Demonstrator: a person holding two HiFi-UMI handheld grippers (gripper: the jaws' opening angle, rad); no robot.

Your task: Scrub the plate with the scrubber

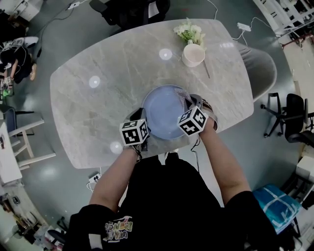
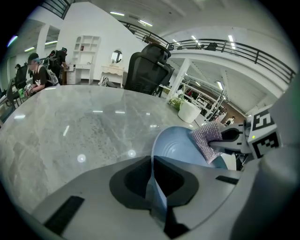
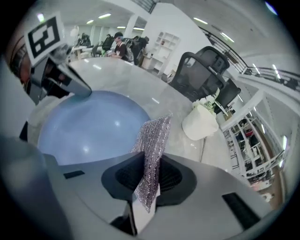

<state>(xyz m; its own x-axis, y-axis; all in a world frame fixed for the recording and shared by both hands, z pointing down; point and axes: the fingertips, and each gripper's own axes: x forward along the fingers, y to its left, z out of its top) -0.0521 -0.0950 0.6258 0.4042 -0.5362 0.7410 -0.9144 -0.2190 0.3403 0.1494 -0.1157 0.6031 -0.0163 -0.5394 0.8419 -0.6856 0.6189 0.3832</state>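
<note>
A light blue plate (image 1: 164, 112) is over the marble table (image 1: 98, 105) near its front edge. My left gripper (image 1: 140, 125) is shut on the plate's near-left rim; in the left gripper view the rim (image 2: 152, 185) runs between the jaws and the plate (image 2: 176, 145) stands tilted. My right gripper (image 1: 195, 105) is shut on a silver mesh scrubber (image 1: 189, 98). The scrubber (image 3: 152, 147) sticks out of the jaws at the right edge of the plate (image 3: 86, 124). From the left gripper view, the scrubber (image 2: 207, 139) lies against the plate's inner face.
A white vase with pale flowers (image 1: 193, 53) stands at the table's far right, with a thin stick (image 1: 206, 68) beside it. A grey chair (image 1: 260, 66) is at the right end and a black office chair (image 1: 132, 10) behind the table.
</note>
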